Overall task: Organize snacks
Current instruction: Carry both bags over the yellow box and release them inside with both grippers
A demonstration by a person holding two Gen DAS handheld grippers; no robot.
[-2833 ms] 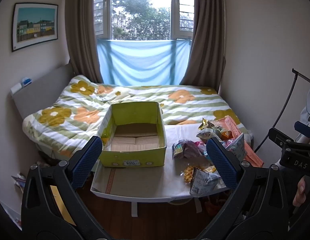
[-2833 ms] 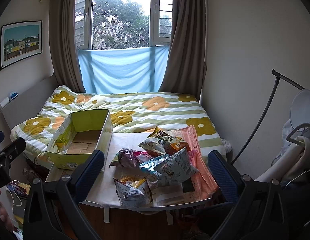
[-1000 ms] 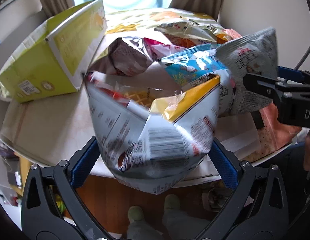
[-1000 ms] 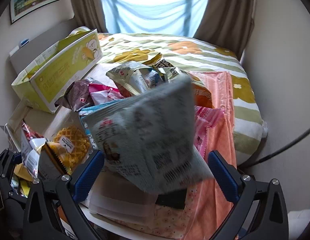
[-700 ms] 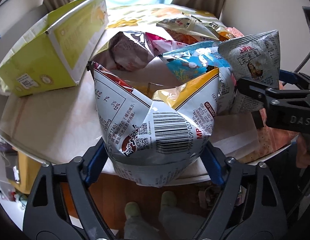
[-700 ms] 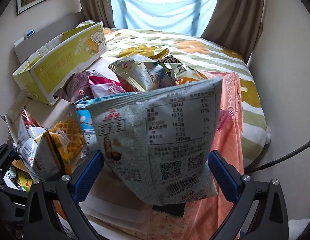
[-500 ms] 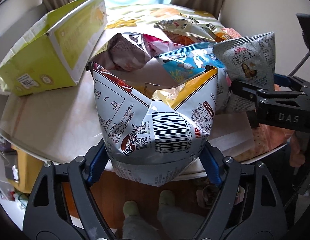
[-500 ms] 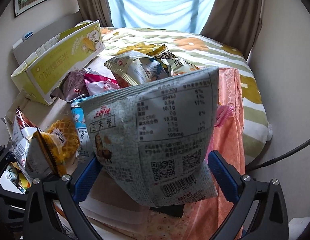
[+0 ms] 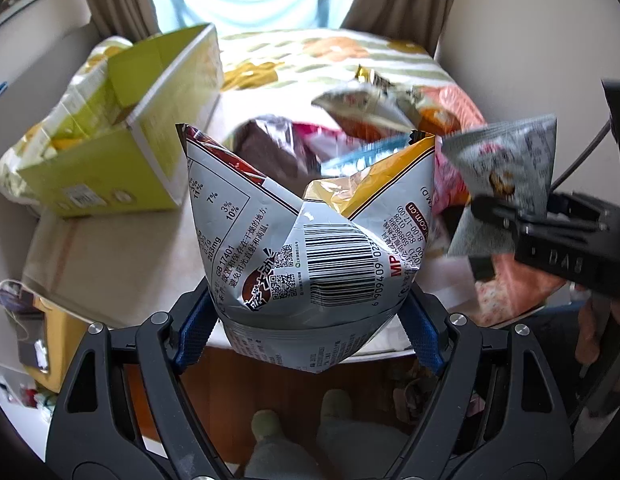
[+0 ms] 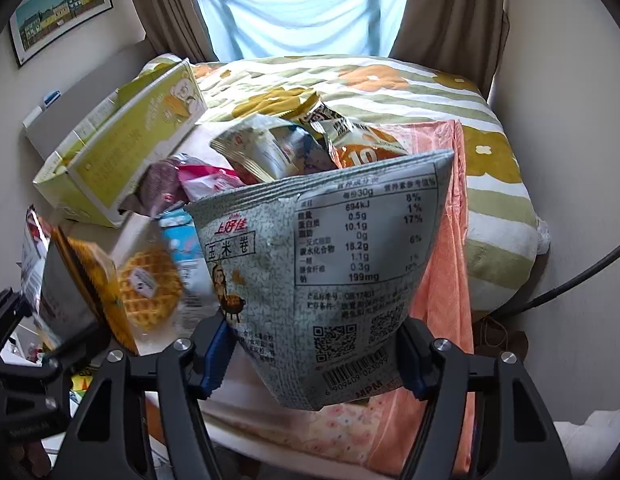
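Note:
My left gripper [image 9: 310, 332] is shut on a white and yellow snack bag [image 9: 310, 248] with a barcode, held above the table's front edge. This bag also shows at the left of the right wrist view [image 10: 93, 280]. My right gripper [image 10: 310, 356] is shut on a grey-green speckled snack bag [image 10: 330, 264], which also shows at the right of the left wrist view [image 9: 506, 176]. A green cardboard box [image 9: 121, 144] stands open on the table's left side. Several more snack bags [image 10: 277, 152] lie piled beyond the held bags.
The white table [image 9: 121, 256] stands against a bed with a flowered quilt [image 10: 390, 80]. A pink cloth [image 10: 442, 272] covers the table's right side. A window with curtains is behind the bed. Walls close in on both sides.
Both grippers came in from farther back and closed on their bags. In the last half second both bags have lifted and the left view has swung.

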